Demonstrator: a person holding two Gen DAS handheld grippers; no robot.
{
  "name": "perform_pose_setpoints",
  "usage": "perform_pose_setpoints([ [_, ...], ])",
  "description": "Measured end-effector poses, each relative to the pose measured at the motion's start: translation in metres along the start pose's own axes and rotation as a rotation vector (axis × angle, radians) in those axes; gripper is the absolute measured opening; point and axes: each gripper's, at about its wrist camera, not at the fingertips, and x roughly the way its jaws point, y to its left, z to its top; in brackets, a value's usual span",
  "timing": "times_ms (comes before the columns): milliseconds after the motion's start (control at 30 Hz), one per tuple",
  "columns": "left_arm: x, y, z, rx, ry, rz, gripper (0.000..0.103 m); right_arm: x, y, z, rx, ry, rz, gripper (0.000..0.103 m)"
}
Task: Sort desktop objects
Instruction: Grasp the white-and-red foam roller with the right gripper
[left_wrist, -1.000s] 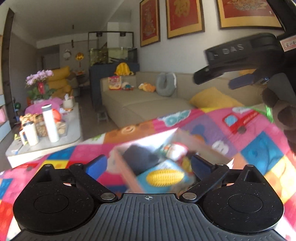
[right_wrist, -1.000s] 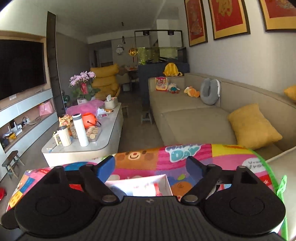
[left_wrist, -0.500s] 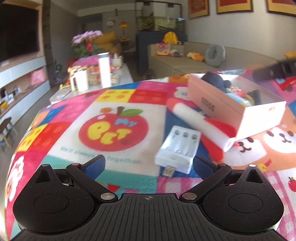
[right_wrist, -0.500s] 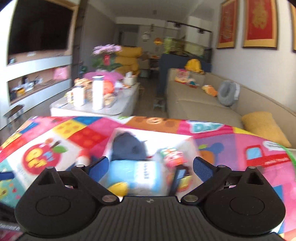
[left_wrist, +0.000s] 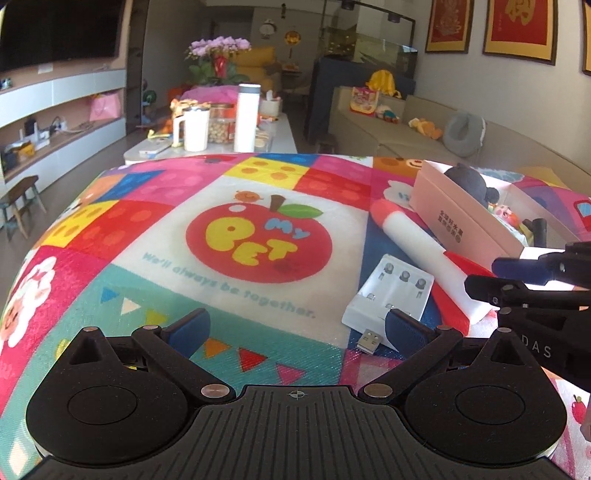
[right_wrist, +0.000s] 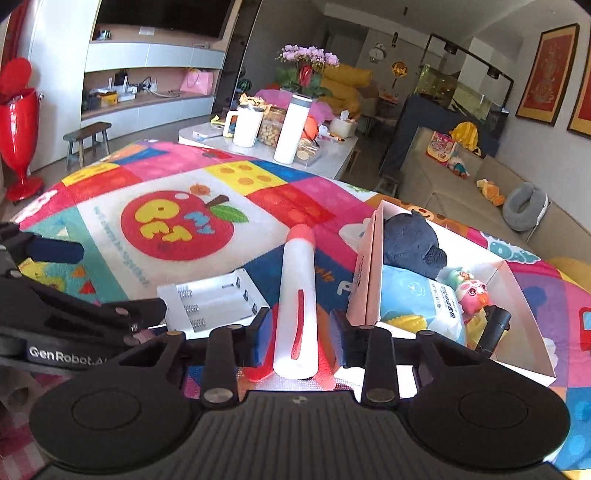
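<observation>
Two grippers here. Right gripper (right_wrist: 300, 332) is clamped on the near end of one white cylinder-shaped rocket toy with a red nose and red fins (right_wrist: 297, 295), which lies on the colourful patchwork play mat (right_wrist: 177, 177) toward its right edge, just left of one open pale pink cardboard box (right_wrist: 364, 273). One white plastic battery charger with empty slots (right_wrist: 214, 297) sits just left of the rocket. Left gripper (left_wrist: 295, 326) hangs wide open over the mat, nothing between its pads. Inside the box I count one dark plush toy (right_wrist: 410, 243), one light blue packet (right_wrist: 417, 299), one pink pig figure (right_wrist: 472, 293).
</observation>
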Motion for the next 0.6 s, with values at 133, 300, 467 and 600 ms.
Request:
perform_pose_setpoints([
  [133, 0.000, -0.002, 0.000, 0.007, 0.001, 0.005, 0.103, -0.005, -0.011, -0.007, 0.053, 0.030, 0.046, 0.014],
  [300, 0.002, -0.013, 0.000, 0.083, 0.013, -0.013, 0.103, -0.029, -0.017, -0.021, 0.066, 0.027, 0.078, 0.009],
  [467, 0.010, -0.040, -0.001, 0.262, 0.058, -0.053, 0.103, -0.047, -0.033, -0.040, 0.109, 0.024, 0.045, 0.028],
  [600, 0.017, -0.047, 0.000, 0.306, 0.057, -0.009, 0.103, -0.054, -0.045, -0.049, 0.146, 0.021, -0.003, 0.051],
])
